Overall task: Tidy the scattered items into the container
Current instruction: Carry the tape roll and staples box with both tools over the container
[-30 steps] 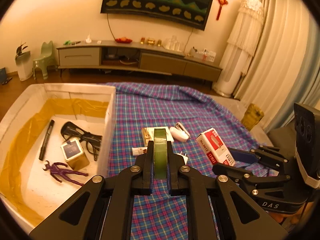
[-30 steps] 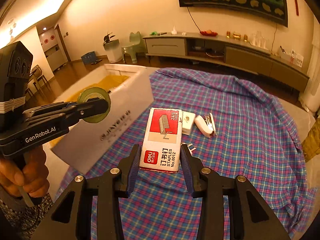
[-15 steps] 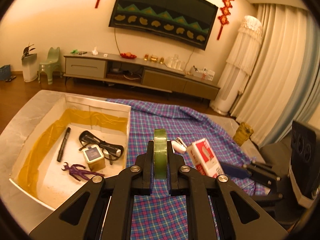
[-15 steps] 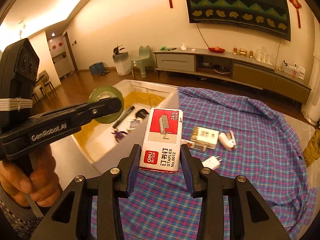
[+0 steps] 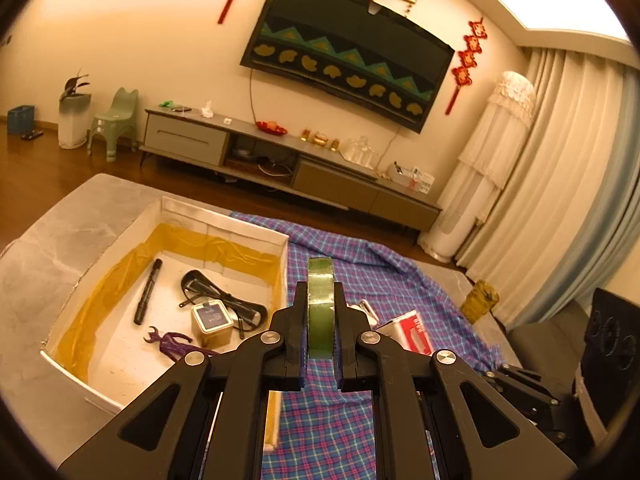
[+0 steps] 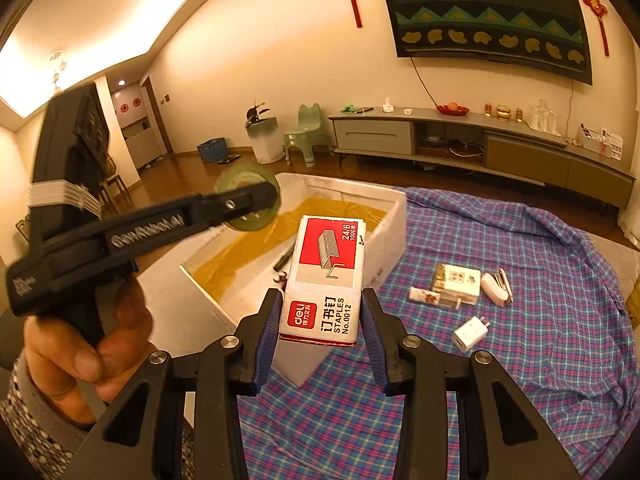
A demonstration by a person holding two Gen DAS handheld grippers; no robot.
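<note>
At the far left sits the white box [image 5: 224,226], its walls lined with yellow film, resting on the grey counter [image 5: 60,224]; inside it already lie a black marker [image 5: 147,292], a pair of dark glasses [image 5: 218,298], a small square tin [image 5: 212,322] and a purple figure [image 5: 174,344]. Just right of the box wall, the left gripper [image 5: 320,320] has its jaws pinching a roll of green tape [image 5: 320,308] edge-on, held in the air above the checked cloth [image 5: 380,276] and close to the box's near corner. In the right wrist view the tape [image 6: 246,200] appears blurred above the box's open top, so that hand seems to be mid-swing. Further right, the right gripper [image 6: 320,320] has its jaws clamped on the lower end of a red and white staple box [image 6: 326,280], lifted clear of the cloth with the container behind it. To finish this step well, each hand should probably carry its load fully over the rim, dip low over a bare patch of the floor, away from the glasses and tin, and only then spread the jaws, so the tape does not roll out and the staple box does not land on the rim. Taking turns would likely keep the two tools from knocking together. Still on the cloth to the right wait a small tube [image 6: 422,294], a patterned packet [image 6: 458,282], a white stapler [image 6: 496,288] and a white plug [image 6: 470,330].
</note>
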